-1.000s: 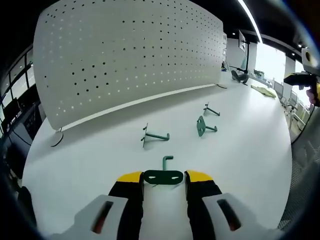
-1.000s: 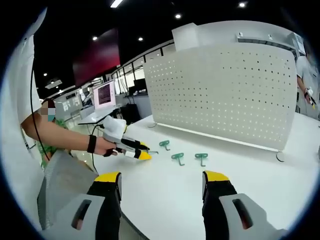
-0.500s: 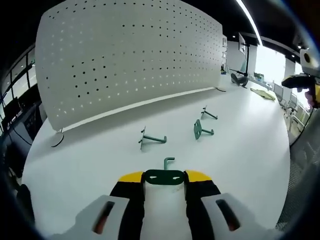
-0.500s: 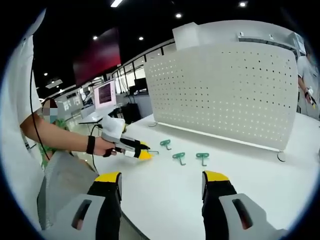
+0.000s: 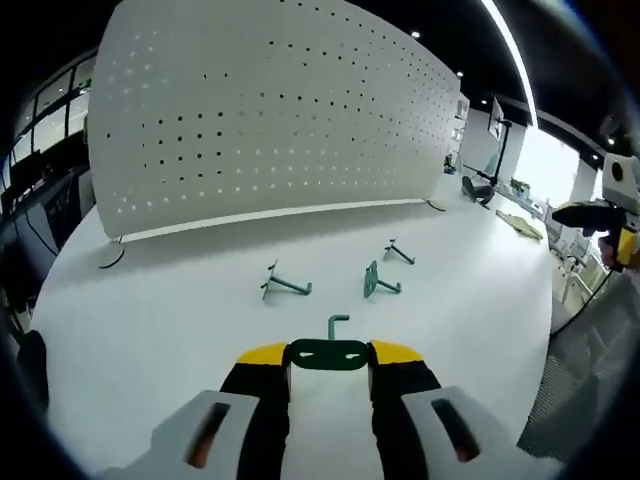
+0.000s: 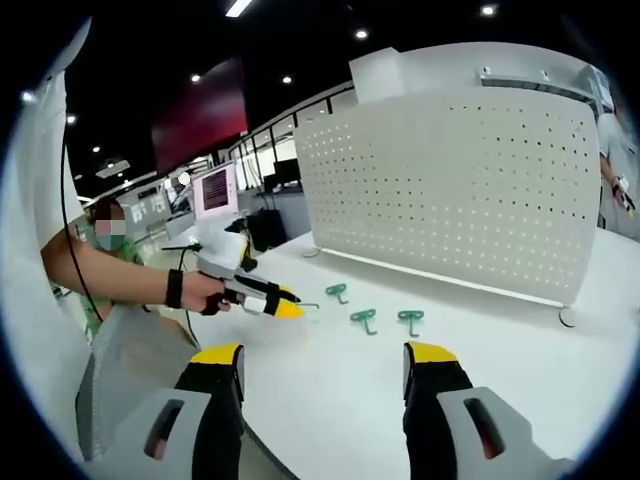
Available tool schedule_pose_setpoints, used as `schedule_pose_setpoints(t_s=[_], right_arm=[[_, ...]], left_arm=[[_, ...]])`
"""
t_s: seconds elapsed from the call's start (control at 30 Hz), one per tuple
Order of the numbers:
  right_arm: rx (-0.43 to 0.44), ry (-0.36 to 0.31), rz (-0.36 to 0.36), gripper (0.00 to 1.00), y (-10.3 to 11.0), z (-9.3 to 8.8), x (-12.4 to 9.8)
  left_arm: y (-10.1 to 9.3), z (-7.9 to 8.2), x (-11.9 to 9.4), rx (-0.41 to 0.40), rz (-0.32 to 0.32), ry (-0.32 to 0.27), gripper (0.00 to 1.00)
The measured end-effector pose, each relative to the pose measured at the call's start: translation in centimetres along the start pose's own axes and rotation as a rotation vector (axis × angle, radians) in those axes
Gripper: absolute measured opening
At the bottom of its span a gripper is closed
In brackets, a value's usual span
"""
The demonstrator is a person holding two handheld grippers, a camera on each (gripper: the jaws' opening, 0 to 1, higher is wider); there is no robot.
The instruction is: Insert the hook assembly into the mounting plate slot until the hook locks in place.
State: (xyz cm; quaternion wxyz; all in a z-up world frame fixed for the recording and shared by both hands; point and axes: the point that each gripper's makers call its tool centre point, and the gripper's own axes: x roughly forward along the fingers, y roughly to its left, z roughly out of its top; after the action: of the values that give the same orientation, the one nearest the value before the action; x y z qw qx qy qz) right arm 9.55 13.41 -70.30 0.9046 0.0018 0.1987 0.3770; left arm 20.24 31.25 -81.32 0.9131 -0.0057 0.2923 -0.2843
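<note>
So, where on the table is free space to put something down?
Free: the table between the pegboard and the left gripper, and the strip before the right gripper. Crowded: around the three loose hooks.

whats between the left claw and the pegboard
In the left gripper view, three loose hooks lie on the table between the left claw, shut on a hook, and the pegboard.
</note>
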Motion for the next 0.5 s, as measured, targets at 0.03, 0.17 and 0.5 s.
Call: schedule_pose_setpoints(t_s=[0.03, 0.17, 0.5], right_arm=[[-0.001, -0.002, 0.001, 0.64, 0.0, 0.0, 0.0], [0.001, -0.007, 0.007, 0.64, 0.1, 0.0, 0.0], [-0.016, -0.012, 0.050, 0.62, 0.9, 0.5, 0.2]], left_arm=[[-0.1, 0.1, -0.1, -0.002, -0.002, -0.003, 0.31], [-1.0, 0.7, -0.7, -0.029, -0.015, -0.024, 0.31], [-3.1, 0.3, -2.1, -0.015, -0.037, 0.014, 0.31]])
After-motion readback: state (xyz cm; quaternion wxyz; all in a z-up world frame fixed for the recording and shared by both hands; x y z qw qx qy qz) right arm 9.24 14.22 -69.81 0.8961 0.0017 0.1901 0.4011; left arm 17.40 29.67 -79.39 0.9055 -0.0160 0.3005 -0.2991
